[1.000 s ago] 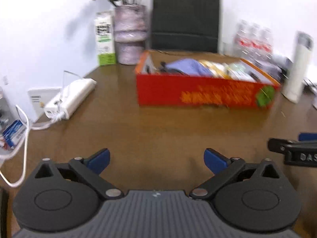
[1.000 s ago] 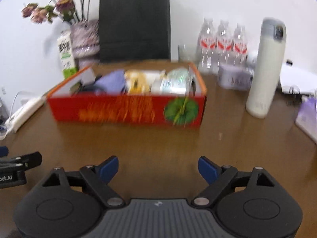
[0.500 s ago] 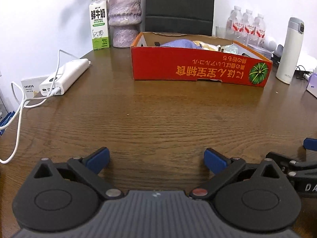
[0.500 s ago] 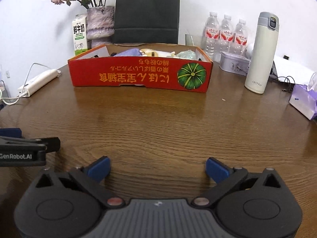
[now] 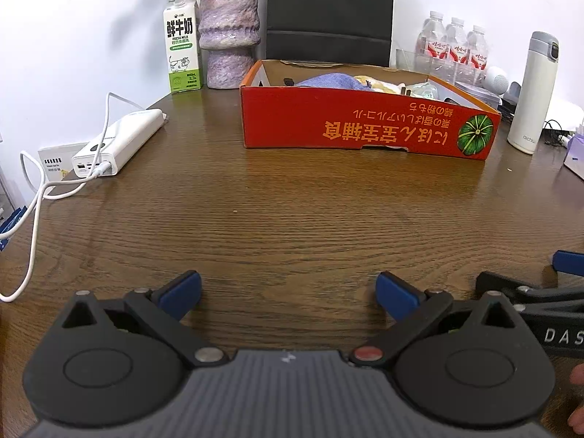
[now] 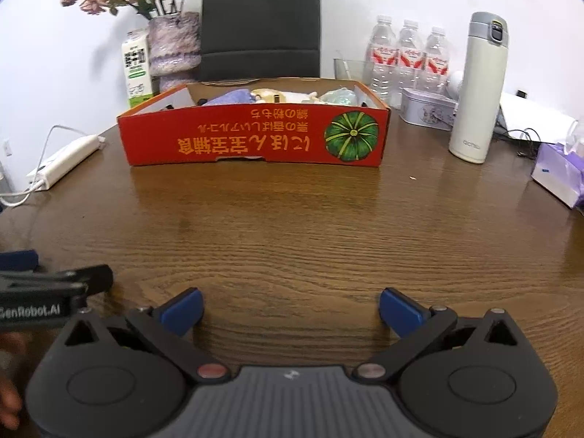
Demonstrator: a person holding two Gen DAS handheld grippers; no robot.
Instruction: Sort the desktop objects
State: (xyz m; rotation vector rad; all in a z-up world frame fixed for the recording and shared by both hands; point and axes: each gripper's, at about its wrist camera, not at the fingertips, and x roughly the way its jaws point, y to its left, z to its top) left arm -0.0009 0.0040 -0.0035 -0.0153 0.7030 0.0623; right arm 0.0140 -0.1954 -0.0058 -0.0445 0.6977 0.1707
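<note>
A red cardboard box (image 5: 365, 124) with a green pumpkin print stands on the brown wooden table (image 5: 277, 219); it also shows in the right wrist view (image 6: 255, 138). It holds a purple cloth (image 5: 328, 81), packets and other small items, partly hidden by its wall. My left gripper (image 5: 288, 292) is open and empty, low over the table near its front edge. My right gripper (image 6: 290, 306) is open and empty beside it; its side shows in the left wrist view (image 5: 529, 292).
A white power bank (image 5: 116, 142) with a cable lies left. A milk carton (image 5: 182, 43), vase (image 5: 230, 29) and black bag (image 5: 328, 11) stand behind the box. Water bottles (image 6: 408, 54), a tin (image 6: 427, 113), a white flask (image 6: 474, 87) and a tissue pack (image 6: 558, 171) are right.
Both grippers have pulled back from the box and dropped lower over the table, staying open. The blur has gone and the views have steadied.
</note>
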